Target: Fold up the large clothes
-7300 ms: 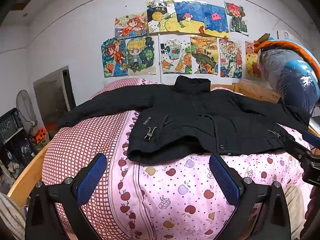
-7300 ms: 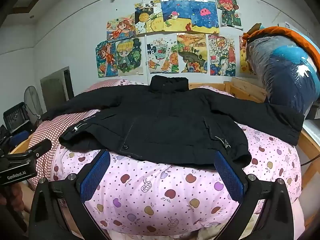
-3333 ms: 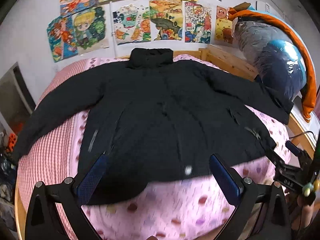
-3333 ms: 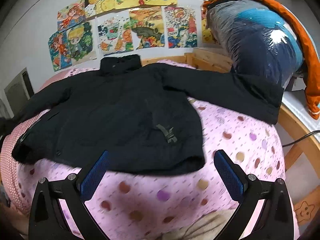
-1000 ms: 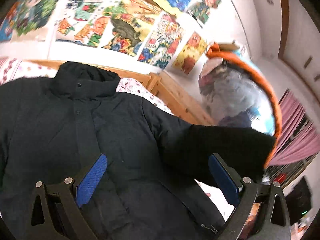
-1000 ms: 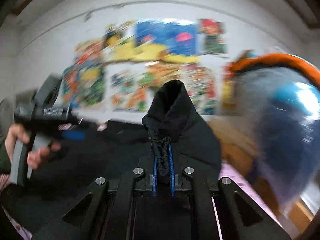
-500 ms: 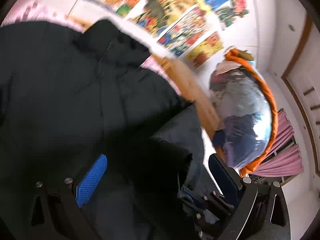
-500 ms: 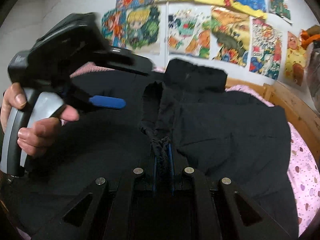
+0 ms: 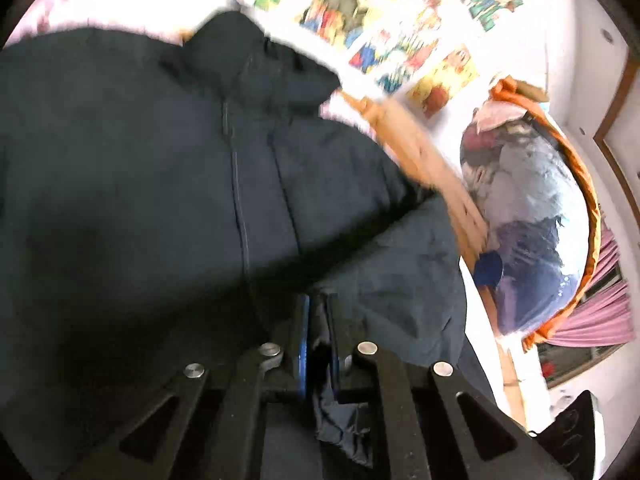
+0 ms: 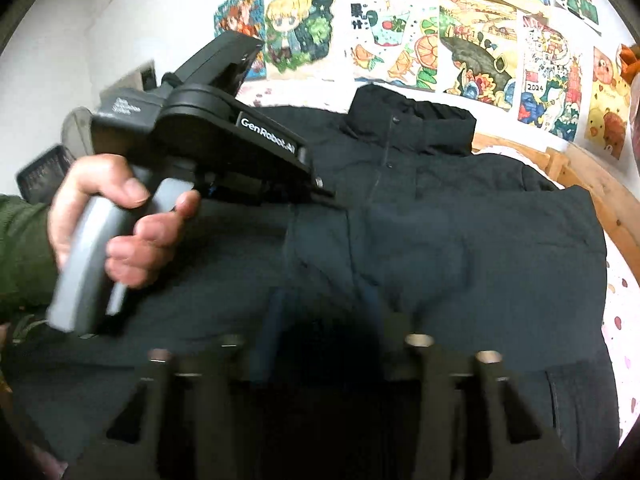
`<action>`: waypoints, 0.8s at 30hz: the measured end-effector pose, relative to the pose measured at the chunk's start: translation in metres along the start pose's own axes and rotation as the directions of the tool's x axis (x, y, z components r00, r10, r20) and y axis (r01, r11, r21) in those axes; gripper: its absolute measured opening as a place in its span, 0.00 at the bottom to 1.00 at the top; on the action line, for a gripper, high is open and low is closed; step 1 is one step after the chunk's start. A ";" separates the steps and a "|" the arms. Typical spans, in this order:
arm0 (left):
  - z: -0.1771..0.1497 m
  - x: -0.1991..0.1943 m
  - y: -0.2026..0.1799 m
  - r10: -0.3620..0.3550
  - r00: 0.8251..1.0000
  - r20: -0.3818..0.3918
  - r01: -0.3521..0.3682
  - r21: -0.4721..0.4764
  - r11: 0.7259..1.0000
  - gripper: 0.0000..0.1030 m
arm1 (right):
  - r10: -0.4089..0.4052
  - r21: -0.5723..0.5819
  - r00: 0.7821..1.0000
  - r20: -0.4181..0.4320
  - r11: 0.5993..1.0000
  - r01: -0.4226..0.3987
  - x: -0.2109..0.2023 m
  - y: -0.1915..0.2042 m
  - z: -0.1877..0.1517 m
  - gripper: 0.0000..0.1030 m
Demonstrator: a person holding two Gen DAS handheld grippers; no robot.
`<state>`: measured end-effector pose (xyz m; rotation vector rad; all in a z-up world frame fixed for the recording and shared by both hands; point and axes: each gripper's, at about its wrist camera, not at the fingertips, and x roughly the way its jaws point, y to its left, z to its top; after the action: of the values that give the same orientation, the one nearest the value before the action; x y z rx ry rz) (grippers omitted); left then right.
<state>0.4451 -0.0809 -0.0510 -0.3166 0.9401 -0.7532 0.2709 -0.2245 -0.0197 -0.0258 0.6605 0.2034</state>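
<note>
A black padded jacket [image 9: 140,168] lies front-up on the bed, collar [image 10: 408,124] toward the wall. Its right sleeve [image 10: 460,248] is folded inward over the chest. My left gripper [image 9: 318,336] is shut on a fold of that sleeve's fabric near the cuff. The right wrist view shows the same left gripper [image 10: 326,199], held in a hand [image 10: 120,232], with its tips down on the cuff. My right gripper [image 10: 328,320] is blurred low over the jacket. Its jaws are opening, with only loose dark cloth below them and nothing pinched.
A wooden bed rail [image 9: 436,160] runs along the right side. Beyond it stands a big plastic-wrapped bundle of clothes with an orange rim [image 9: 532,208]. Pink dotted bedding [image 10: 624,300] shows at the right edge. Drawings [image 10: 472,52] cover the wall behind.
The left gripper came down and shut on the sleeve fabric. The right gripper's jaws parted and let go of the cuff, and the sleeve now lies across the jacket's front.
</note>
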 end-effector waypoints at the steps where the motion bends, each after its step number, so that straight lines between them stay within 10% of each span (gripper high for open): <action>1: 0.006 -0.009 -0.003 0.018 0.999 0.035 -0.019 0.016 1.000 0.07 | -0.005 -0.002 1.000 0.013 1.000 0.005 -0.004 -0.007 0.004 0.49; 7: 0.033 -0.069 -0.004 0.171 0.963 0.208 -0.188 0.065 0.980 0.07 | -0.188 -0.002 0.978 0.093 0.982 0.189 -0.020 -0.063 0.042 0.54; 13: 0.037 -0.102 0.026 0.393 0.858 0.331 -0.439 0.076 0.895 0.07 | -0.290 0.075 0.956 0.046 0.955 0.286 0.036 -0.138 0.080 0.53; 24: 0.032 -0.027 0.123 0.531 0.845 0.068 -0.531 -0.017 0.847 0.07 | -0.295 0.102 0.911 -0.289 0.936 0.336 0.181 -0.181 0.053 0.41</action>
<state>0.5159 0.0229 -0.0834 -0.0667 0.9018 -0.2276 0.4774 -0.3644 -0.0960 -0.0166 0.9321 -0.1683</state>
